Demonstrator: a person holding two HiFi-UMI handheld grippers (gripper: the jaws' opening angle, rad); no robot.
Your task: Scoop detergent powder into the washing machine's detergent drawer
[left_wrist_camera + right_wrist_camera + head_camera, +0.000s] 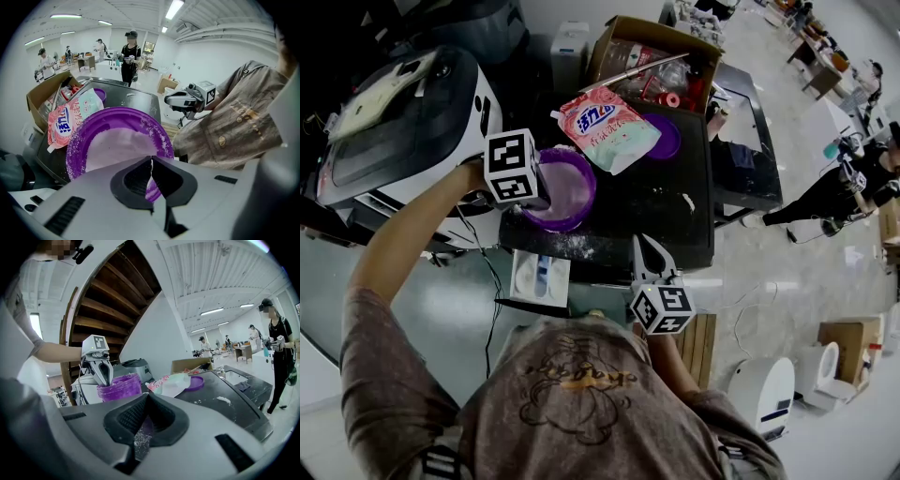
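Clamping one purple tub [565,195] by its rim at the worktop's [675,220] left edge with left tongs [151,161]; pinching one powder-flecked purple piece [139,439] in right tongs [145,397], shown only by the right gripper view.

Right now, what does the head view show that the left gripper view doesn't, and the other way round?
Only the head view: the drawer in front of the person, and the person's left arm. Only the left gripper view: the left gripper seen close, jaws shut on the rim of the tub, plus the ceiling lights. Both: the tub with its powder, the bag, the box and the right gripper.
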